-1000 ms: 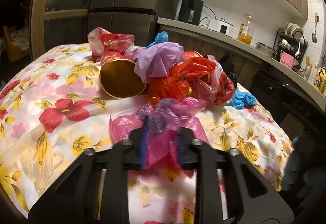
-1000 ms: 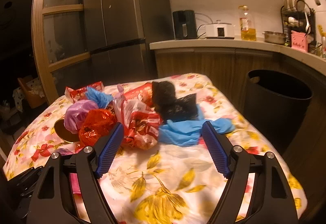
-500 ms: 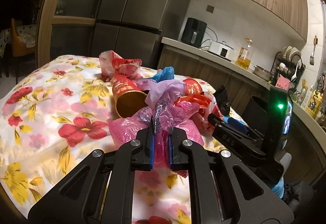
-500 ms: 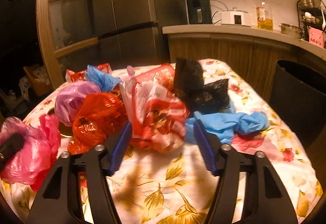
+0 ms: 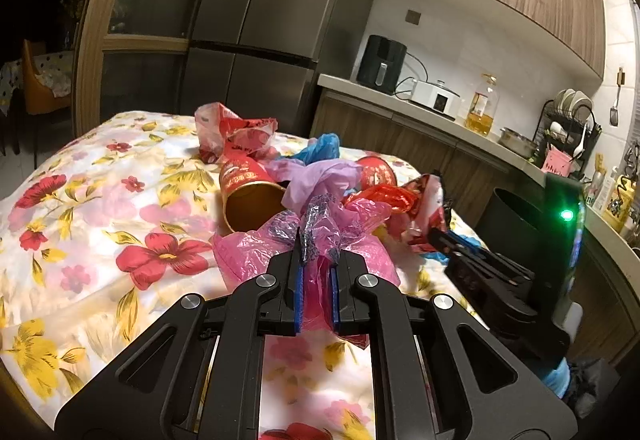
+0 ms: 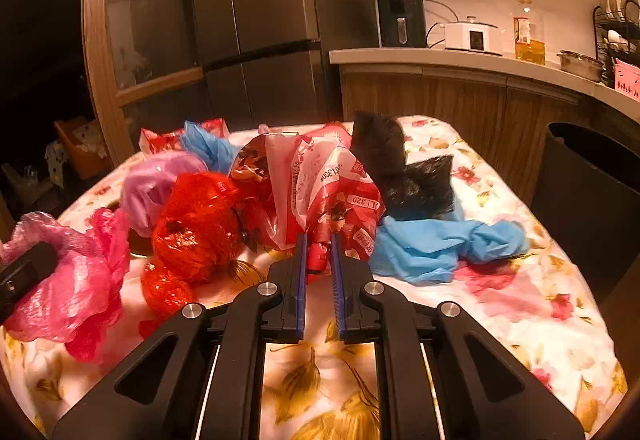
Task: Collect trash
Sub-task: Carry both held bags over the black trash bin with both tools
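Closing fast on the right side: my right gripper [image 6: 318, 260], which stood wide a second ago, is now bringing its jaws together on the lower fold of the red-and-white printed bag [image 6: 320, 191], and I see a pinch of that plastic between the blue pads [image 6: 301, 280]. On the left nothing has let go. My left gripper [image 5: 316, 288] stays clamped on the pink plastic bag [image 5: 280, 244], and that bag now hangs bunched above the floral tablecloth [image 5: 100, 232] instead of lying spread on it.

Outward from the fingers, the pile sits in the middle of the table: a red crumpled bag [image 6: 196, 220], a lilac bag [image 6: 156, 183], a black bag [image 6: 404, 175] and a blue glove [image 6: 440, 244] touching the printed bag's right side. A gold-lined paper cup [image 5: 252, 199] lies on its side behind the pink bag.

I judge that both hands will carry a piece once the right pinch holds. The black bin [image 6: 592, 199] stands just off the table's right edge, the likely drop point, and most of the pile is not yet collected.
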A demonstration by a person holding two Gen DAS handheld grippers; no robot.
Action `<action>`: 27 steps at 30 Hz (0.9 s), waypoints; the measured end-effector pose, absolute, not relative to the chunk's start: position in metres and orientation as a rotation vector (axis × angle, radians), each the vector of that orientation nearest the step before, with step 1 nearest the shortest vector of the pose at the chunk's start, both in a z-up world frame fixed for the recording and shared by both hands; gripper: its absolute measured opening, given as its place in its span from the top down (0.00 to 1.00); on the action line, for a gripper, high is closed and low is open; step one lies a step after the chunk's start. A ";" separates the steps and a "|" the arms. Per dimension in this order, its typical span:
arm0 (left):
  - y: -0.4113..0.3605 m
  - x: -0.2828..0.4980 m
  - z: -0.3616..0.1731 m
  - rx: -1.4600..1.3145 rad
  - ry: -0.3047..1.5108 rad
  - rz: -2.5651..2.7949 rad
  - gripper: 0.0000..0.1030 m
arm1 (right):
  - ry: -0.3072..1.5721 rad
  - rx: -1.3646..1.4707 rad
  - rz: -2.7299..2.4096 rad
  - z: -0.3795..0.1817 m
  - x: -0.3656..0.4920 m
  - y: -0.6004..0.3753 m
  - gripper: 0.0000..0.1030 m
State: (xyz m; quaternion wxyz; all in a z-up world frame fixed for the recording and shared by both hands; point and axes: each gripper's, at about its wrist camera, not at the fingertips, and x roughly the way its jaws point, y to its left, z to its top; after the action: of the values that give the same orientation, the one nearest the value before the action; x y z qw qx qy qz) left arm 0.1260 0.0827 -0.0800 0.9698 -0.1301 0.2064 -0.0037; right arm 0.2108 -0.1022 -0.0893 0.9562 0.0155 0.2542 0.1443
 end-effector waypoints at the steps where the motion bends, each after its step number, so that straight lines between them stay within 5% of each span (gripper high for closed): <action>1: 0.082 0.125 -0.078 -0.261 0.413 -0.008 0.91 | 0.506 0.037 0.292 -0.085 0.206 -0.106 0.88; 27: -0.021 0.158 -0.004 -0.161 0.282 -0.211 0.91 | 0.294 0.096 0.111 -0.005 0.150 -0.211 0.88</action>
State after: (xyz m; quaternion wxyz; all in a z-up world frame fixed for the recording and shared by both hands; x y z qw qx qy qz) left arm 0.1575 -0.0208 -0.0035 0.9813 -0.0798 0.1403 -0.1051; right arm 0.1499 -0.2108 -0.0052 0.9865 0.0479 0.1462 0.0553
